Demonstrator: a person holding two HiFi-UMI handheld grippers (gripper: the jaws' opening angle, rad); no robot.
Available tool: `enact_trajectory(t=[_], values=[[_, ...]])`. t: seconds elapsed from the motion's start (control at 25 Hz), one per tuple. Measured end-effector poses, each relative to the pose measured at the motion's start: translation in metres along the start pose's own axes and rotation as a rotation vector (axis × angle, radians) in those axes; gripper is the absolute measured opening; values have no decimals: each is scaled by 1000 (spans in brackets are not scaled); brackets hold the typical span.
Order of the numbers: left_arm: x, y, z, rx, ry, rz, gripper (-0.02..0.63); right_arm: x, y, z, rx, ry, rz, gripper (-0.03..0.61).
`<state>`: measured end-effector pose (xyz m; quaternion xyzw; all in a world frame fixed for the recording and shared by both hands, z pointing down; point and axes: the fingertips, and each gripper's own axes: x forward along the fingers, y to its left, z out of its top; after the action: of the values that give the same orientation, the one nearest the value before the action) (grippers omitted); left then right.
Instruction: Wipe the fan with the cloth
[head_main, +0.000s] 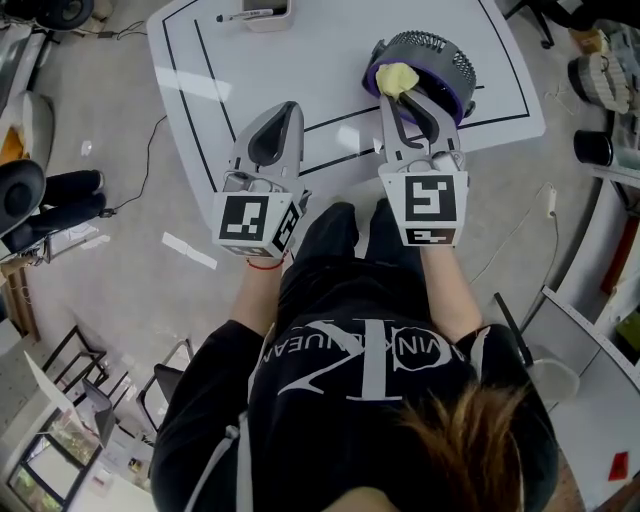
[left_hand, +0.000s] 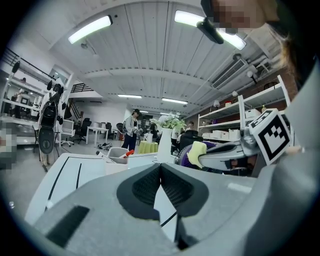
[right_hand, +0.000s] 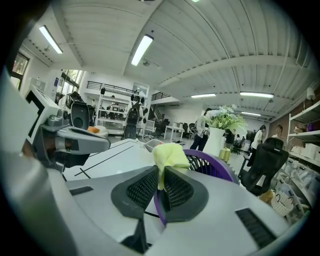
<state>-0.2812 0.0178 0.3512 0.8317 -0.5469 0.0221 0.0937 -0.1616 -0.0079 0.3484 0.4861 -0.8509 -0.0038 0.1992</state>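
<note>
While right tongs (right_hand: 160, 174) pinch cloth (right_hand: 171, 155) at fan (head_main: 440, 50), tray (head_main: 268, 18) behind.

A small round fan (head_main: 440, 52), purple-rimmed with a dark grey grille, sits on the white table (head_main: 250, 90). A crumpled pale-yellow cloth (head_main: 397, 78) bunches over its near rim, pinched in the right gripper's (right_hand: 160, 179) jaws.

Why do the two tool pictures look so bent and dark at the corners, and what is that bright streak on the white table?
Left and right gripper views: wide-angle lenses bow the ceiling lights and darken the corners. Head view: the streak on the table is glare, probably the ceiling lights reflected. Left gripper view: the mosaic patches were laid on afterwards.
</note>
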Motion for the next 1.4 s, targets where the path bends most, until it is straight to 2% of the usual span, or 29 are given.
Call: enact_trajectory(t=[0.4,0.68,1.4], values=[[-5,-11,19,38,-30,-10,11,-31,-10,7,-2,-24,-11,40],[-11,-22,29,53,-52,-3,11,-64,-16,16,6,-82,0,40],[-21,-11,67,78,-129,16,11,-119,-44,29,-11,-122,-106,40]])
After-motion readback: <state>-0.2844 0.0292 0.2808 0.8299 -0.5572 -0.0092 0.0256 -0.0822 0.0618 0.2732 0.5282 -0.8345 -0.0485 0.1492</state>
